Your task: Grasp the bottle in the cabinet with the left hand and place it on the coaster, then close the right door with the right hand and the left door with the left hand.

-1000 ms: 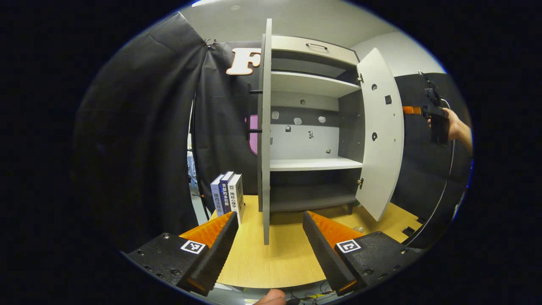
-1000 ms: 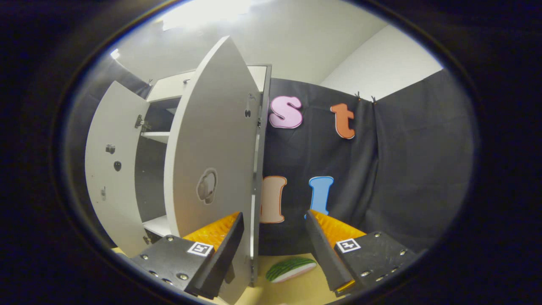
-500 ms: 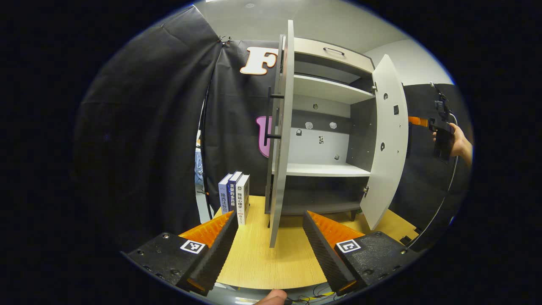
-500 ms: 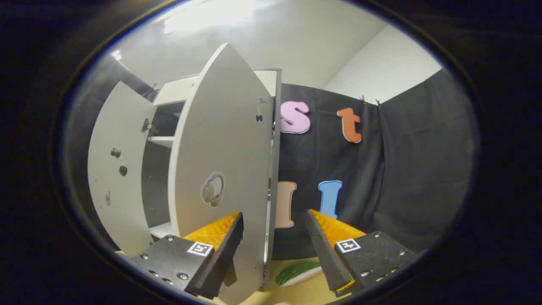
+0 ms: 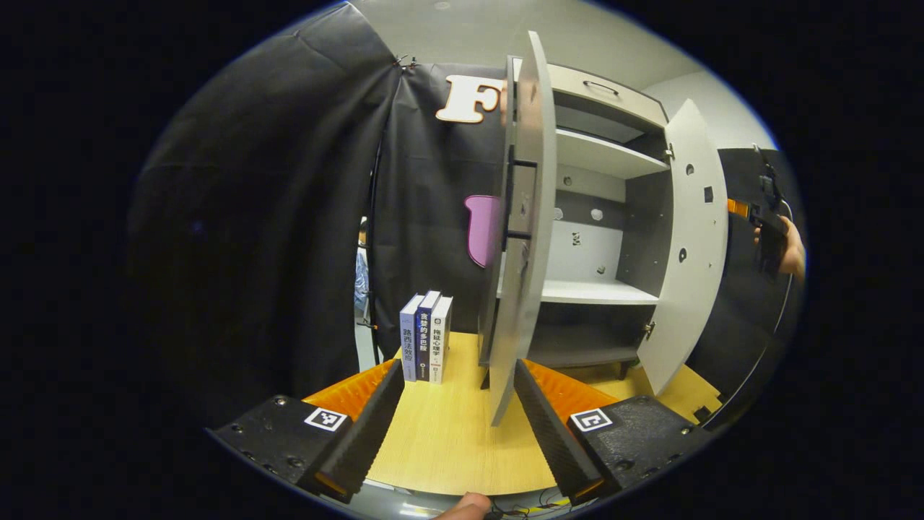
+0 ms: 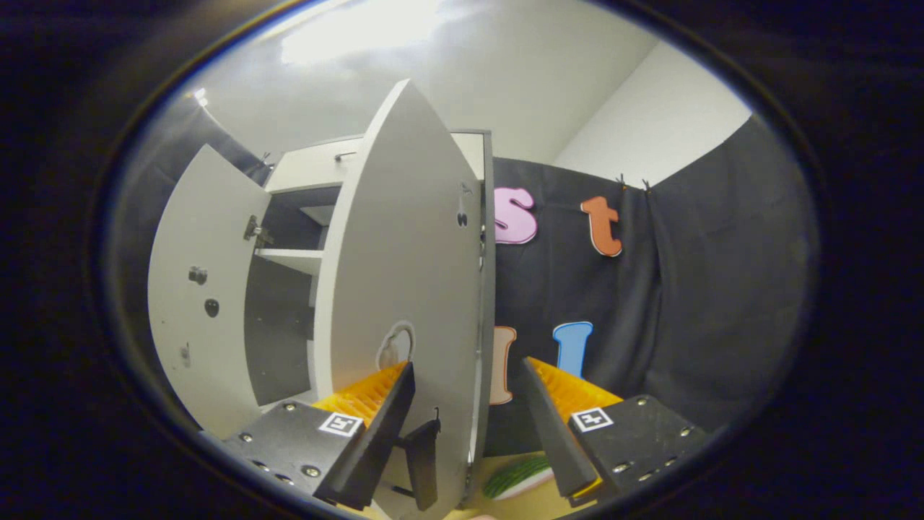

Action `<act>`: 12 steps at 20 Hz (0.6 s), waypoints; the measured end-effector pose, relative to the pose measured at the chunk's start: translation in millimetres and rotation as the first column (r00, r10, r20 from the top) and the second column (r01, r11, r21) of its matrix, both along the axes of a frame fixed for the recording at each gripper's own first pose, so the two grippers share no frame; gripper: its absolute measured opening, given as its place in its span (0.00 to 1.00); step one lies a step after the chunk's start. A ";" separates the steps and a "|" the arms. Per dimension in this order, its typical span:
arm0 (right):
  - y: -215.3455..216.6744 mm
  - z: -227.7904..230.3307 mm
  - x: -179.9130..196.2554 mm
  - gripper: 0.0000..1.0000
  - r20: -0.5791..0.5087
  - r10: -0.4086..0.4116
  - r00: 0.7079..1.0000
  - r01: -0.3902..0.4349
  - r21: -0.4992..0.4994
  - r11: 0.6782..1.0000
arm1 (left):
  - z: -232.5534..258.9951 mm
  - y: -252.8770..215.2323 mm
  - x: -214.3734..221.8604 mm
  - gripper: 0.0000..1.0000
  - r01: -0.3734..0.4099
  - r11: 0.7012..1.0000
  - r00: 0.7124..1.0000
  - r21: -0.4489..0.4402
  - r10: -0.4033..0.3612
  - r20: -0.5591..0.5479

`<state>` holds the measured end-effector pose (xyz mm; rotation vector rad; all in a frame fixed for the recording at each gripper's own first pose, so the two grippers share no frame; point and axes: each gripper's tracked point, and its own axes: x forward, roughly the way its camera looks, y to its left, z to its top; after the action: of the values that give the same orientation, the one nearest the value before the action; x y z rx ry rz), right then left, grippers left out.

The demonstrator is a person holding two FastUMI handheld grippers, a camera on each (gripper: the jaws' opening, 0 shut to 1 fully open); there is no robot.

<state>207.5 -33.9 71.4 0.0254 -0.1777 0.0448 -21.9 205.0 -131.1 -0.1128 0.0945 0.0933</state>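
Observation:
In the left gripper view the white cabinet (image 5: 599,289) stands on the wooden table (image 5: 447,440) with both doors open and bare shelves. Its left door (image 5: 530,144) is nearly edge-on just beyond my left gripper (image 5: 458,426), which is open and holds nothing; the door's black handle (image 5: 514,202) faces left. The right door (image 5: 693,238) hangs open, and beyond it a hand holds the right gripper (image 5: 769,231). In the right gripper view the right door (image 6: 411,274) fills the middle, with its handle (image 6: 422,458) by the fingers of my open right gripper (image 6: 469,426).
Three books (image 5: 427,336) stand upright on the table left of the cabinet. A watermelon-slice object (image 6: 516,477) lies on the table below the right gripper. The left door's inner face (image 6: 195,289) shows at the left of the right gripper view. A fingertip (image 5: 465,504) peeks in at the bottom.
The left gripper has moved left around the left door, so its outer face and handle now show. The right gripper has closed in on the right door, whose handle has come into view.

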 end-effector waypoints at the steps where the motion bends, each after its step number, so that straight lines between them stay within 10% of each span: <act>1: -1.1 -2.3 3.0 0.90 -0.022 -0.005 1.000 0.006 0.022 1.000 | 1.8 6.3 1.7 0.96 -0.010 1.000 1.000 0.005 0.010 0.005; 12: 44.4 -2.7 12.9 0.91 0.011 0.082 0.997 -0.082 0.131 0.988 | 12.9 50.1 21.5 0.93 -0.066 0.997 0.998 -0.039 0.066 0.004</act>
<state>220.4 10.5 68.7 0.1638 -0.1853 0.1152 -0.4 255.1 -118.2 -0.1546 0.0870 0.1570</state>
